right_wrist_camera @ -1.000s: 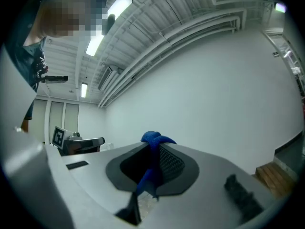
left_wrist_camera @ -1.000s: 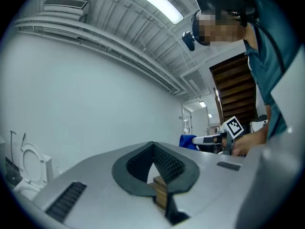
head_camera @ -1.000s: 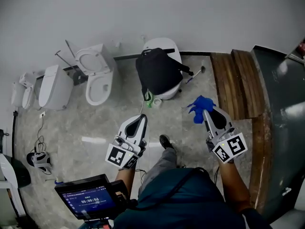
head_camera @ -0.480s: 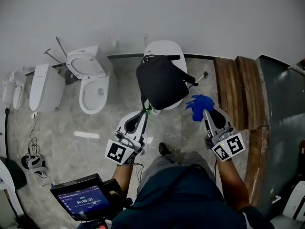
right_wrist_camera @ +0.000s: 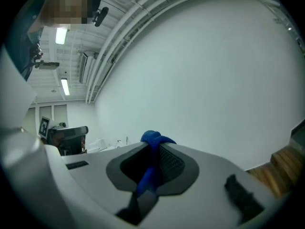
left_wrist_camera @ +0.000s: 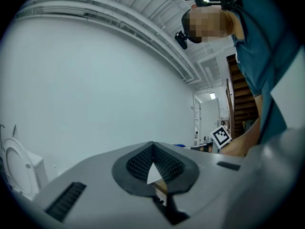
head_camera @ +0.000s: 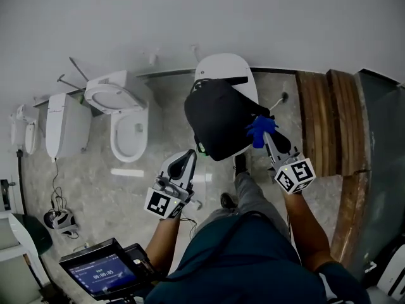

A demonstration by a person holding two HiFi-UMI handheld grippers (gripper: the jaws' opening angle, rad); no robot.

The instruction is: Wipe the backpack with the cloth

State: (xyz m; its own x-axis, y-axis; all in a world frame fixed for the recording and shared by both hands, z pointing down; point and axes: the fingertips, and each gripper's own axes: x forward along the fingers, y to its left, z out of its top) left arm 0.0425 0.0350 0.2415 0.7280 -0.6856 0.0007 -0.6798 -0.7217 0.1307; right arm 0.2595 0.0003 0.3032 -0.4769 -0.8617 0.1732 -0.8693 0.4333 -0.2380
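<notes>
The closed white toilet [head_camera: 224, 68] stands at far centre, and the black backpack [head_camera: 218, 122] lies on its lid. Your left tool [head_camera: 190, 154], jaws together and empty, points at the backpack's near left corner. Your right tool [head_camera: 264, 133] is clamped on the blue cloth [head_camera: 259, 126] at the backpack's right edge.

Soft, even light fills the head view; the pale grey wall [head_camera: 190, 18] is uniformly bright. A white glare streak [head_camera: 126, 172] lies on the polished grey marble floor [head_camera: 82, 189] at left centre. The black fabric backpack [head_camera: 221, 122] is a nearly detailless dark mass. Both gripper views are fisheye circles with black corners; long ceiling tube lamps [right_wrist_camera: 61, 35] glow at the right one's upper left.
</notes>
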